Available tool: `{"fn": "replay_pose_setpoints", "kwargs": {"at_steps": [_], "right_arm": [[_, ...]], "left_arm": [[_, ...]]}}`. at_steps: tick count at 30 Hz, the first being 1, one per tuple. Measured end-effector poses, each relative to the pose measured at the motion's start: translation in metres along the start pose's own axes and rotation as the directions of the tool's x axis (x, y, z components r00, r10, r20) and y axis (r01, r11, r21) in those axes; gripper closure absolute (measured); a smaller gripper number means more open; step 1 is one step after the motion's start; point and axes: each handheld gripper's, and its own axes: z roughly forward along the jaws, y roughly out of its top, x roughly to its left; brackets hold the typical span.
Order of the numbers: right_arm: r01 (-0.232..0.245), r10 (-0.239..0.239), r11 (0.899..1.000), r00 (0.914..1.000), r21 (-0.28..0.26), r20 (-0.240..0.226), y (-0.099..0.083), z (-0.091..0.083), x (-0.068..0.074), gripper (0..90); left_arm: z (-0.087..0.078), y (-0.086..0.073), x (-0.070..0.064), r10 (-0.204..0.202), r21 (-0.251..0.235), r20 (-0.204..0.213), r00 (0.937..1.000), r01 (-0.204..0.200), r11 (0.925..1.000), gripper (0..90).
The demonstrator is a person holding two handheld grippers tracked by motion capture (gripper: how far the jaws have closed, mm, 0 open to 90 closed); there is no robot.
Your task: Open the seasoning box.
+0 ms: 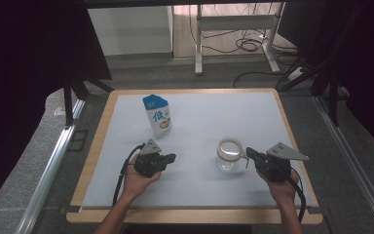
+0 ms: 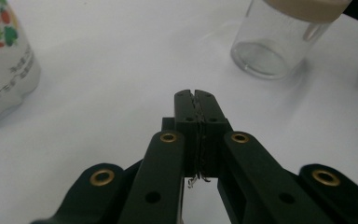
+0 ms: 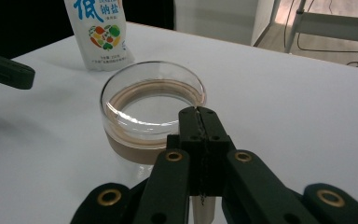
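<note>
Toward the right edge of the tabletop [image 1: 195, 192], near its front, the right gripper [image 1: 251, 156] sits in the person's right hand [image 1: 283, 187] with its jaws pressed flat together. In the right gripper view the clenched tips [image 3: 199, 114] lie right at the near rim of a clear glass jar [image 3: 151, 116]; whether they pinch the glass wall or only touch it I cannot tell. The jar stands upright and open-mouthed, with a tan band around its upper part, and nothing can be made out inside it. In the high view the jar [image 1: 230, 155] stands just left of that gripper, right of the tabletop's middle.

Left of the middle, toward the front edge, the left gripper [image 1: 169, 158] is held in the left hand [image 1: 137, 181], well apart from the jar, its tips pointing across toward it. In the left gripper view its jaws [image 2: 196, 105] are closed on each other with nothing between them, above bare white surface; the jar [image 2: 279, 39] stands farther off at upper right.

Beyond the left gripper, toward the far left part of the tabletop, a white pouch [image 1: 158, 116] with a blue top and printed characters stands upright and sealed. The right gripper view shows its lower part [image 3: 100, 32] behind the jar, printed with a heart of vegetables.
</note>
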Motion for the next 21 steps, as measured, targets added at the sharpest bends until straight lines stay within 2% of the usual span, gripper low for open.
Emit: {"fn": "replay_pose_setpoints", "kwargs": {"at_steps": [5, 7, 9, 10, 13, 16, 21], "right_arm": [[-0.002, 0.002, 1.0, 1.0, 0.001, 0.002, 0.0, -0.001, 0.0, 89.9], [0.013, -0.014, 0.999, 0.9995, 0.031, 0.027, -0.002, 0.001, -0.001, 89.8], [-0.013, 0.013, 1.0, 0.9998, 0.006, 0.016, -0.006, 0.001, -0.004, 89.9], [-0.011, 0.011, 1.0, 0.9993, -0.007, 0.037, -0.005, -0.001, -0.005, 89.8], [0.006, -0.006, 1.0, 0.9995, -0.024, 0.032, 0.001, -0.002, -0.003, 89.9], [0.018, -0.018, 1.0, 0.9994, -0.017, 0.03, 0.002, 0.001, -0.002, 89.8], [0.013, -0.012, 1.0, 0.9997, -0.012, 0.023, 0.0, 0.004, -0.002, 89.9]], "left_arm": [[0.007, 0.007, -0.006, 0.018, 0.006, 0.019, 0.9997, -0.018, 0.9998, 89.7], [0.01, 0.009, -0.009, 0.023, 0.006, 0.023, 0.9995, -0.023, 0.9997, 89.7], [0.011, 0.011, -0.01, 0.026, 0.006, 0.026, 0.9993, -0.026, 0.9996, 89.6], [0.012, 0.011, -0.01, 0.025, 0.004, 0.029, 0.9993, -0.025, 0.9997, 89.4], [0.013, 0.011, -0.01, 0.027, 0.009, 0.028, 0.9992, -0.027, 0.9996, 89.4], [0.014, 0.01, -0.01, 0.026, 0.011, 0.031, 0.9992, -0.026, 0.9996, 89.3], [0.013, 0.008, -0.009, 0.023, 0.015, 0.029, 0.9993, -0.024, 0.9996, 89.3]]}}
